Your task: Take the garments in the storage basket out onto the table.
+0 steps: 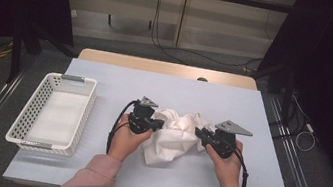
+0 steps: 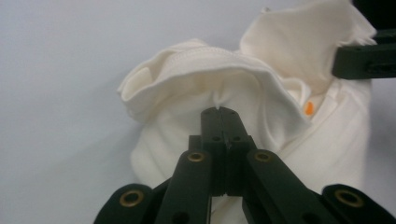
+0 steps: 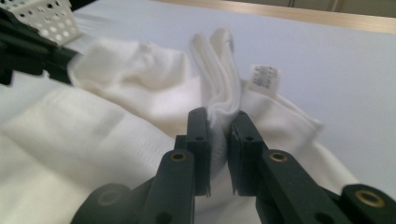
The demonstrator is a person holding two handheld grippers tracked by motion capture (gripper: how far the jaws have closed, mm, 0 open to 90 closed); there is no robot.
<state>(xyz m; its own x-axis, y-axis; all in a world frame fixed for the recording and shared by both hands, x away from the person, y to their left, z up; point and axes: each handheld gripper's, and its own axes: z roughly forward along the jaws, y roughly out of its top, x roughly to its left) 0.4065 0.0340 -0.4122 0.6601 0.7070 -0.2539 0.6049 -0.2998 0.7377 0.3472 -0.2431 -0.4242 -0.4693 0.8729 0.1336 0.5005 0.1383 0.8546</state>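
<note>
A crumpled white garment (image 1: 173, 135) lies in the middle of the pale blue table (image 1: 233, 104). My left gripper (image 1: 157, 122) is at its left edge. In the left gripper view its jaws (image 2: 219, 112) are pressed together, with a wisp of the garment (image 2: 196, 79) pinched at the tips. My right gripper (image 1: 201, 133) is at the garment's right side. Its jaws (image 3: 218, 116) are shut on a raised fold of the cloth (image 3: 116, 93), next to a small sewn-in label (image 3: 265, 74). A small orange mark (image 2: 308, 108) shows on the fabric.
A white perforated basket (image 1: 29, 117) stands at the table's left side, its corner (image 3: 42, 18) also in the right gripper view. A wooden edge (image 1: 168, 67) runs along the table's far side. Cables lie on the floor beyond.
</note>
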